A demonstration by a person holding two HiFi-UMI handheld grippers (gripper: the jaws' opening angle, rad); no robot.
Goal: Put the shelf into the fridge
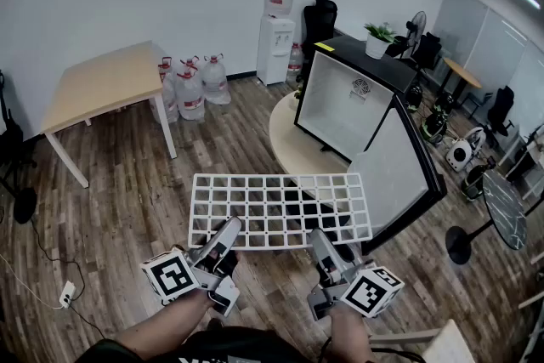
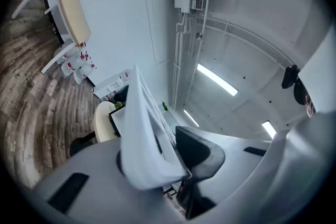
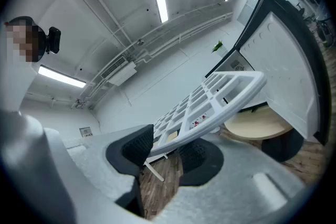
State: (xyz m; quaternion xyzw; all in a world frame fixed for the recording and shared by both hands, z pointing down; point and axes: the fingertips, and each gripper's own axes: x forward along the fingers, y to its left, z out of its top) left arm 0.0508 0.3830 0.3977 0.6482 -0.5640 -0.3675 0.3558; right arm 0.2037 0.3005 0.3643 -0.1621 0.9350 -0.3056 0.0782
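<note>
While the head view looks steeply down, the white grid shelf (image 1: 280,211) hangs flat in the air above the wood floor (image 1: 127,200), short of the fridge (image 1: 357,102). Its near edge is taken at two spots, by the left gripper (image 1: 228,229) and the right gripper (image 1: 321,241). The fridge stands on a round table (image 1: 289,140), its door (image 1: 399,174) swung wide and its white inside facing the shelf. The shelf's far edge lies near the door's lower corner, not inside the cabinet. Off to the left are a rectangular table (image 1: 106,81), water bottles (image 1: 191,85) and a water dispenser (image 1: 276,34); a potted plant (image 1: 378,36) sits on the fridge top. In the left gripper view the shelf (image 2: 144,134) is seen edge-on and blurred, running away from the camera. The left gripper (image 2: 157,162) is closed on its near rim at a middling gap, and the dark pad (image 2: 197,152) lies against the rim's side. In the right gripper view the shelf (image 3: 220,94) slants up toward the open fridge door (image 3: 283,65). The right gripper (image 3: 165,152) has its jaws spread wide, with the rim bar passing between them. One pad (image 3: 134,147) touches the bar's end. Contact at the other pad is harder to read, though the shelf is plainly carried there.
</note>
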